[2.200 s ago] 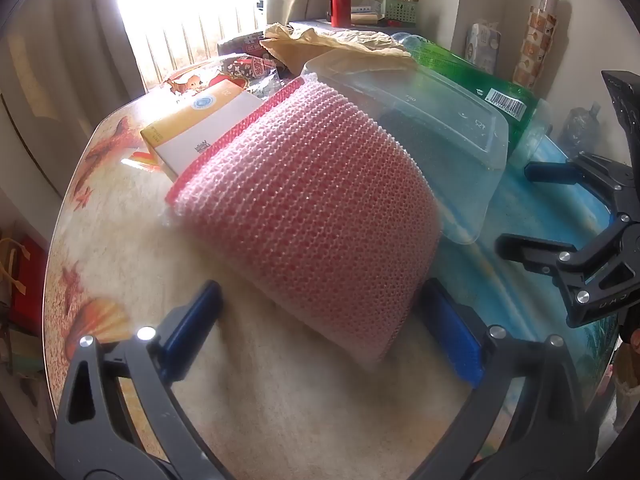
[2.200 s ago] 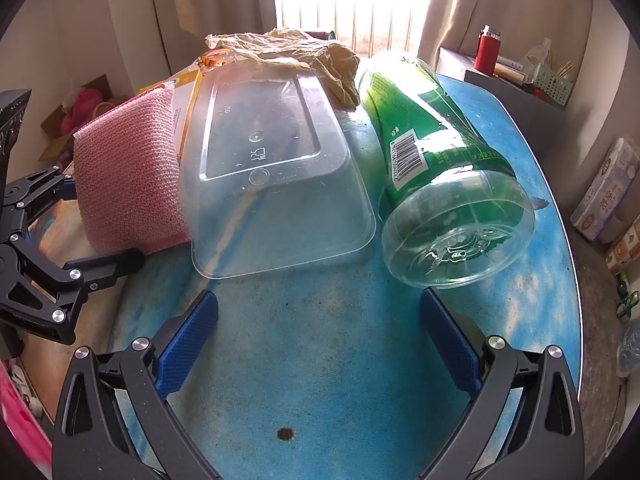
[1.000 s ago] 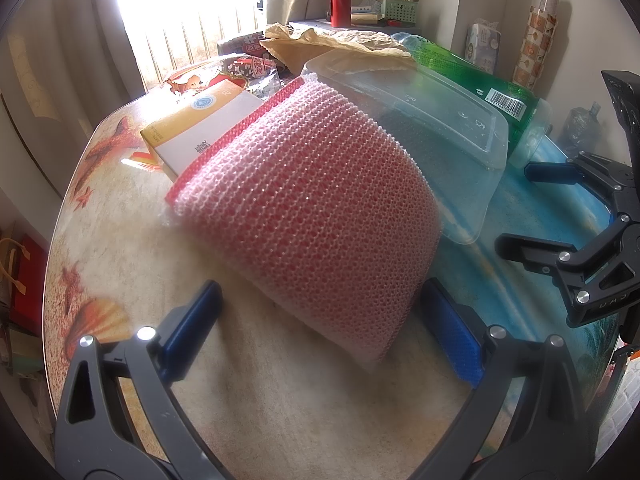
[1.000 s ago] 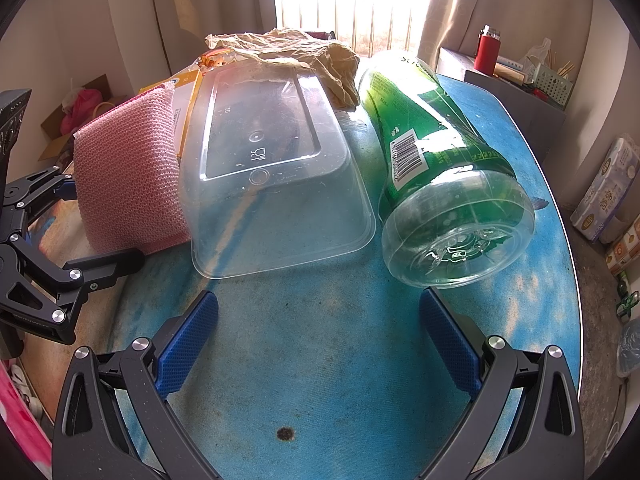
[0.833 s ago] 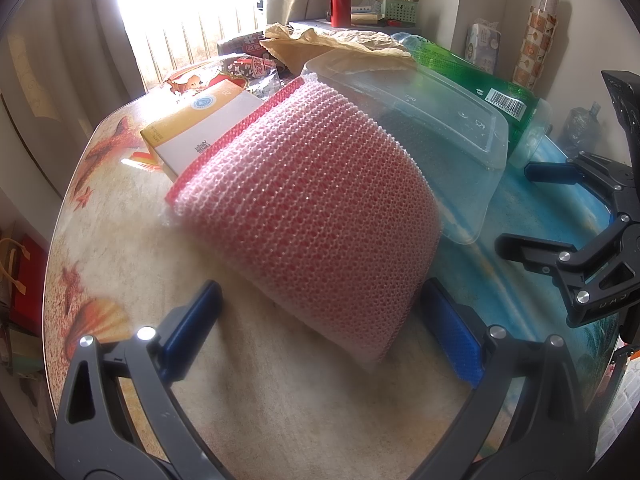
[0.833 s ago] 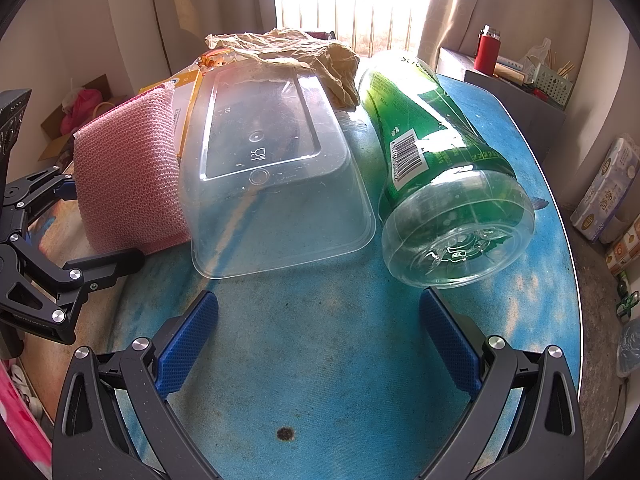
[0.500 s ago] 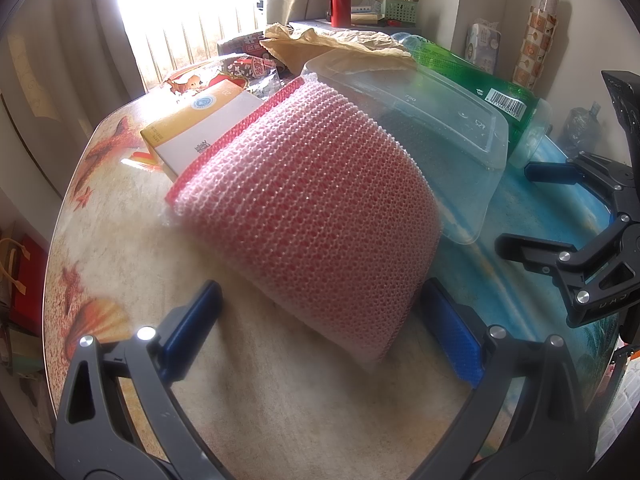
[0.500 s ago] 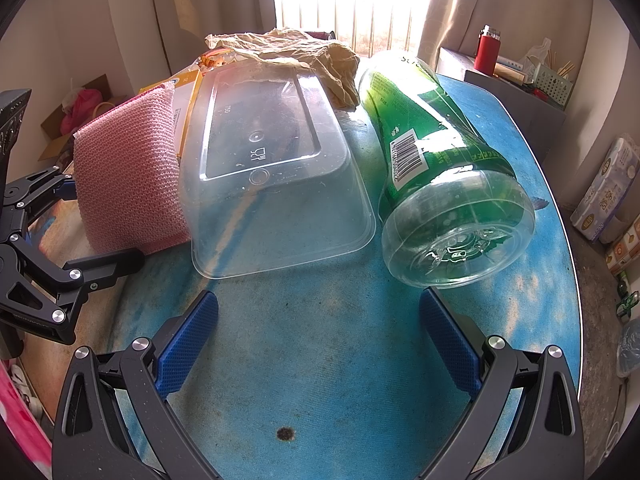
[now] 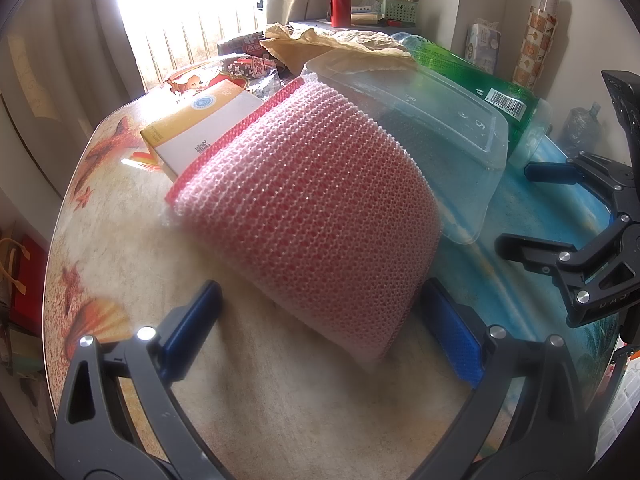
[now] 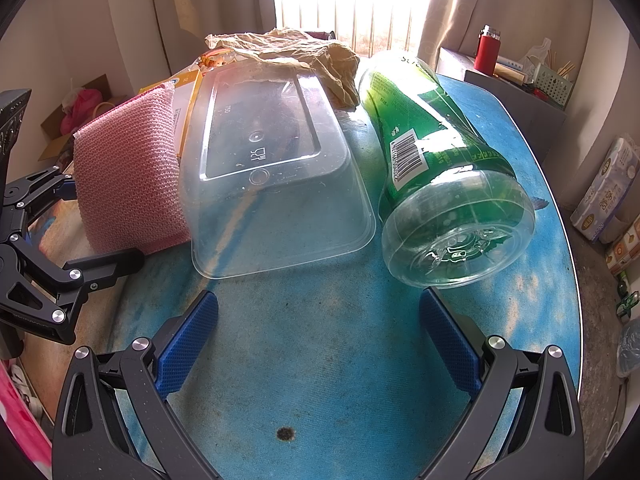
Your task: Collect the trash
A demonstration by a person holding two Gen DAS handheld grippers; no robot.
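- Left gripper (image 9: 320, 322): spread wide, empty, low on the table (image 9: 120, 240) before the pink sponge (image 9: 316, 216).
- Right gripper (image 10: 318, 338): spread wide, empty, facing upturned clear tub (image 10: 272, 184) and green bottle (image 10: 440, 184) lying sideways.
- Writing: barcode on bottle label; "750" moulded on tub; box (image 9: 200, 128) print illegible.

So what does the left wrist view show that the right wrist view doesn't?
Only the left wrist view shows the snack wrappers behind the yellow box, and the right gripper, open, from the side.

Only the right wrist view shows the green bottle's clear base, a dark spot on the blue table, and the left gripper, open.

Both show the pink sponge, upturned clear container, crumpled brown paper and red flask.
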